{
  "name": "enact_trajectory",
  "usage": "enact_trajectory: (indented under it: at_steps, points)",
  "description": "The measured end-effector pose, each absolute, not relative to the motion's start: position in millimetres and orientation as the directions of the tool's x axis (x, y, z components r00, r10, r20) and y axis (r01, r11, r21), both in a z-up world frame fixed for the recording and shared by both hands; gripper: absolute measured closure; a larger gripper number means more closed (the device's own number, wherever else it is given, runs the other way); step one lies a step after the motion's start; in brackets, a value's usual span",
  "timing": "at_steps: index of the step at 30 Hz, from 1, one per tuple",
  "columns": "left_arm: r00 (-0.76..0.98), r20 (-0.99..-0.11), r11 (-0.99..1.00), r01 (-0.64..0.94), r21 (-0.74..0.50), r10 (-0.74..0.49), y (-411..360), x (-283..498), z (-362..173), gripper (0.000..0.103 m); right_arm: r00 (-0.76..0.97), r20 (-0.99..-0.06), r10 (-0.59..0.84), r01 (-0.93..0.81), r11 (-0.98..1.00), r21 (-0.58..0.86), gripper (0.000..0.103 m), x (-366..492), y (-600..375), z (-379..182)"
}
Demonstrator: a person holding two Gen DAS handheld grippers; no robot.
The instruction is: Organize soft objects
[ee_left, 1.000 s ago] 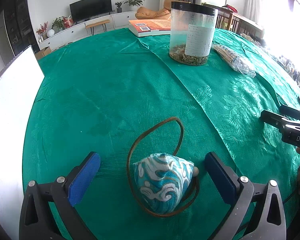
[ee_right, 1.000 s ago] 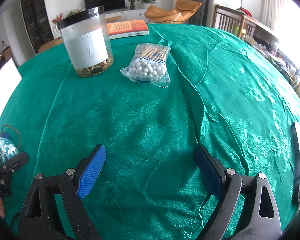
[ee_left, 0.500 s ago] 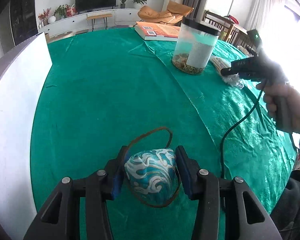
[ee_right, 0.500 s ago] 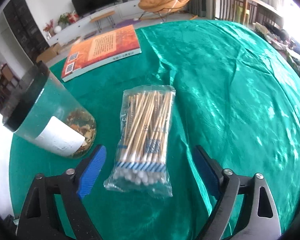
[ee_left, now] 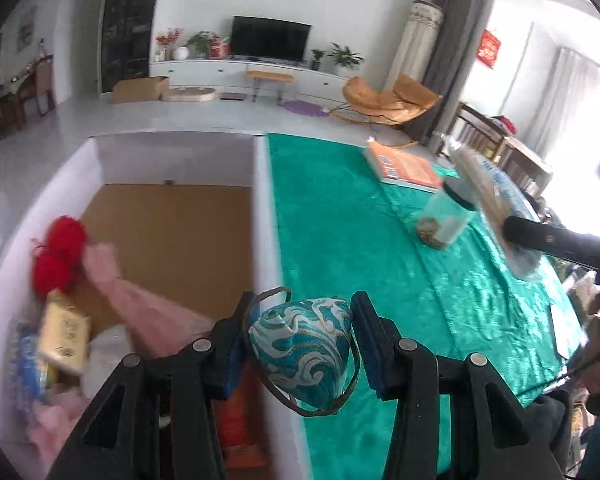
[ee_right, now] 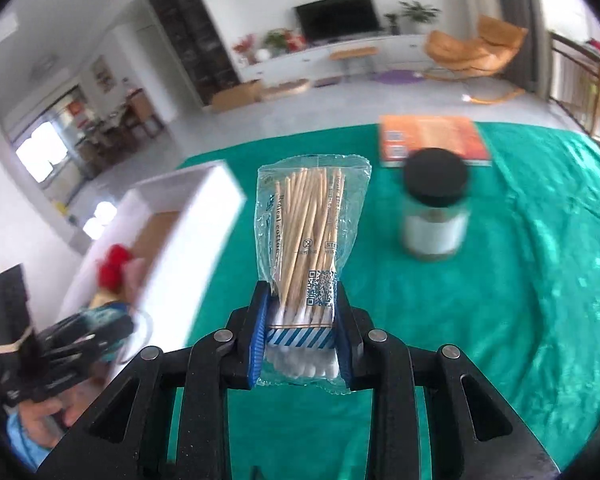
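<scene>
**Both grippers loaded, box not yet fed**

Nearly there on this round: the left gripper (ee_left: 300, 344) is clamped on the teal-and-white swirl-patterned fabric pouch with a brown cord (ee_left: 302, 354), held in the air right at the near rim of the white cardboard box (ee_left: 262, 216). Its partner, the right gripper (ee_right: 300, 328), whose jaws have just been closing, pinches the clear plastic packet of wooden cotton swabs (ee_right: 308, 240) above the green tablecloth (ee_right: 520, 300), further from the box. Inside the box already lie red yarn balls (ee_left: 60, 256) and pink cloth (ee_left: 140, 304). Both grippers tilt downward; both drops remain.
</scene>
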State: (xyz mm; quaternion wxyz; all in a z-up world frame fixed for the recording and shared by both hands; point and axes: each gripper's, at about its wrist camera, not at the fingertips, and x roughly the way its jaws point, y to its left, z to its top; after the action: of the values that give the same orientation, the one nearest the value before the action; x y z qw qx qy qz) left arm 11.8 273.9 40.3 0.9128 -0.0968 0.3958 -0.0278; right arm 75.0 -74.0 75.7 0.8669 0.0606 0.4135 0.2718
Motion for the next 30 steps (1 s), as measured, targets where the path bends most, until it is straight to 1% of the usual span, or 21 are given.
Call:
enact_trajectory:
  at_steps: [2,3,4,5,6,7,10,12,14,17,19,22,24,30]
  points:
    - [0.671,-0.742,0.984,-0.131,-0.118,0.000,309,-3,38,0.050,0.437,-0.648,0.623,-0.524,0.762,0.380,0.072,54,-15,88]
    - [0.654,-0.753,0.981,-0.182,-0.068,0.069,324,-10,35,0.039,0.401,-0.635,0.660,-0.561,0.725,0.399,0.071,45,10,90]
    - [0.632,-0.763,0.973,-0.231,-0.019,0.135,339,-17,32,0.021,0.361,-0.629,0.689,-0.596,0.689,0.413,0.069,36,36,90]
    - [0.615,-0.768,0.964,-0.266,0.012,0.179,349,-24,29,0.013,0.323,-0.628,0.708,-0.622,0.659,0.423,0.064,29,59,88]
    - [0.602,-0.765,0.951,-0.307,0.043,0.229,359,-32,27,0.005,0.283,-0.630,0.724,-0.643,0.630,0.436,0.040,23,82,83]
    - [0.597,-0.756,0.939,-0.338,0.065,0.267,367,-40,28,0.004,0.249,-0.635,0.731,-0.654,0.611,0.447,0.020,20,100,78]
    - [0.577,-0.744,0.916,-0.385,0.117,0.338,377,-54,28,0.004,0.204,-0.641,0.740,-0.651,0.591,0.476,0.022,11,126,62]
    - [0.576,-0.736,0.911,-0.390,0.135,0.356,372,-58,30,0.004,0.208,-0.651,0.730,-0.648,0.601,0.468,0.022,7,130,56]
    - [0.605,-0.723,0.913,-0.398,0.088,0.333,371,-68,37,0.004,0.257,-0.682,0.685,-0.661,0.640,0.393,0.022,0,131,55]
    - [0.655,-0.699,0.898,-0.438,-0.039,0.289,372,-84,48,0.002,0.314,-0.723,0.616,-0.689,0.671,0.273,0.022,-10,131,57]
    - [0.649,-0.703,0.883,-0.466,-0.064,0.292,371,-88,51,0.002,0.344,-0.743,0.574,-0.695,0.688,0.209,0.022,-17,131,58]
    - [0.588,-0.735,0.866,-0.500,-0.003,0.337,367,-87,51,0.002,0.364,-0.772,0.521,-0.693,0.706,0.150,0.022,-22,133,60]
    - [0.580,-0.750,0.878,-0.478,0.001,0.317,364,-87,48,0.002,0.361,-0.778,0.513,-0.701,0.700,0.136,0.022,-30,133,62]
    - [0.589,-0.741,0.889,-0.458,0.023,0.323,355,-95,49,0.002,0.362,-0.787,0.500,-0.718,0.688,0.106,0.022,-42,140,66]
